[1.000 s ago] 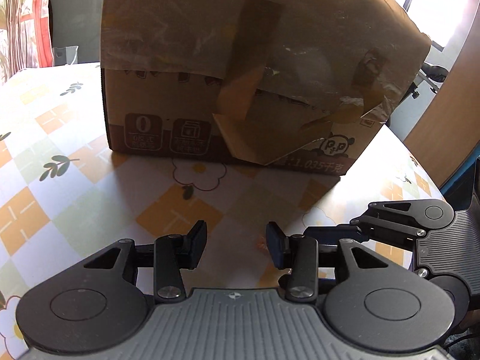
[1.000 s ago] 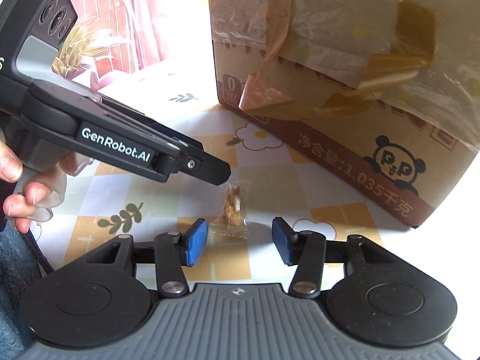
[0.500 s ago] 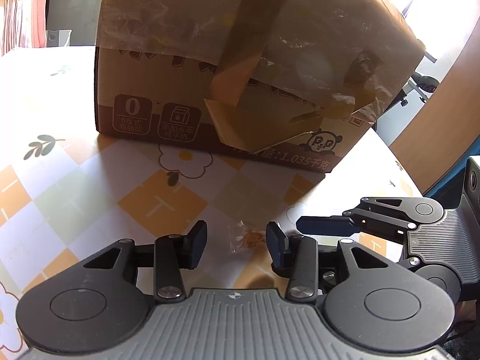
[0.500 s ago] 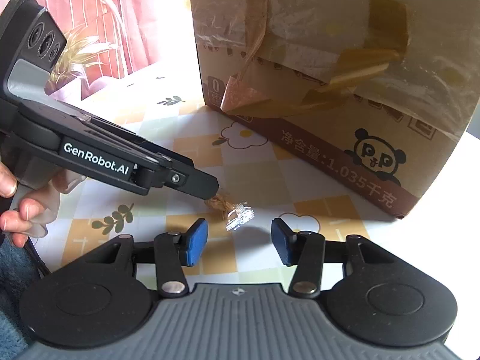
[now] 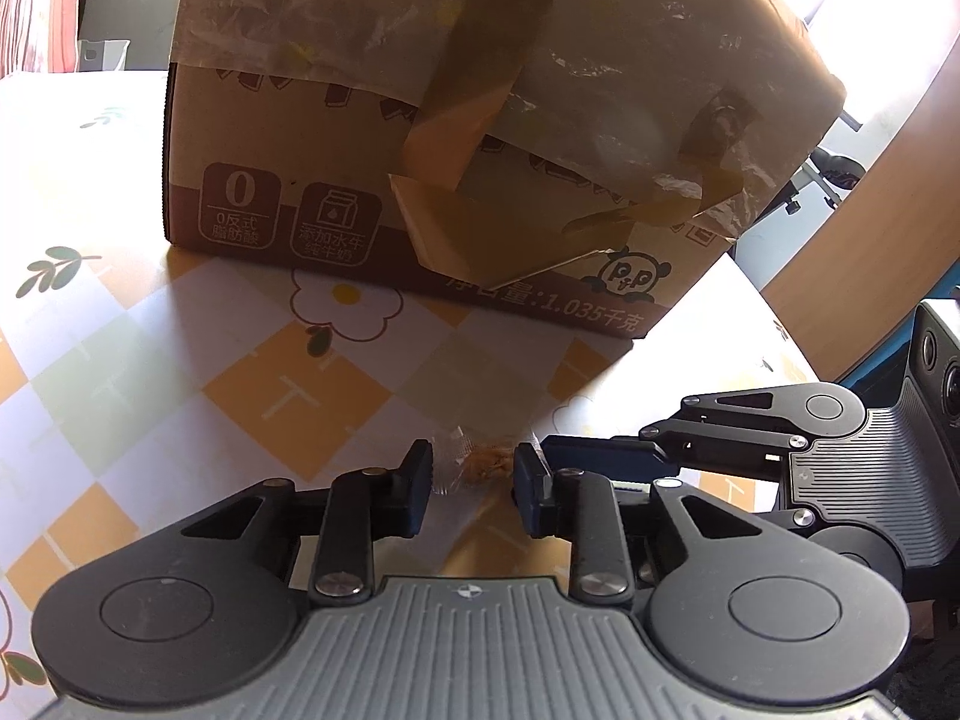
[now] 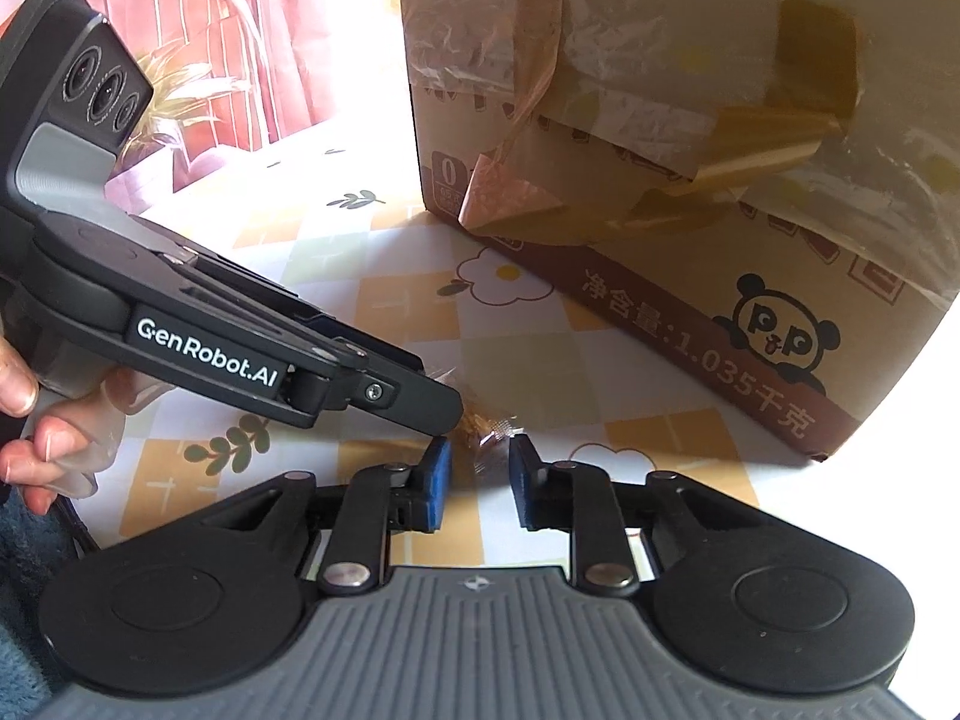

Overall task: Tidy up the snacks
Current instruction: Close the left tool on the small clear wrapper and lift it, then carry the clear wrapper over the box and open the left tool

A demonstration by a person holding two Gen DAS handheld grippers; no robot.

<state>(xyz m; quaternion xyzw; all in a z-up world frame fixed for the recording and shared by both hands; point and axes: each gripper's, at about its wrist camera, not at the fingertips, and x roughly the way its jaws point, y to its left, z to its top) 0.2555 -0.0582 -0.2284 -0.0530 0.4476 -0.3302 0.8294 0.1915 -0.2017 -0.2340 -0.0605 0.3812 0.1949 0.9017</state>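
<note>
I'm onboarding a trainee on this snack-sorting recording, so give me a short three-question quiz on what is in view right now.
1. True or false: the snack packet is already inside the cardboard box.
2. Which animal is printed on the box? A panda, B cat, C rabbit.
3. What lies between the fingers of the left tool and the right tool?
Key: 1 false, it is outside, in front of the box. 2 A. 3 The snack packet; both tools' jaws are closing with it between them.
</note>
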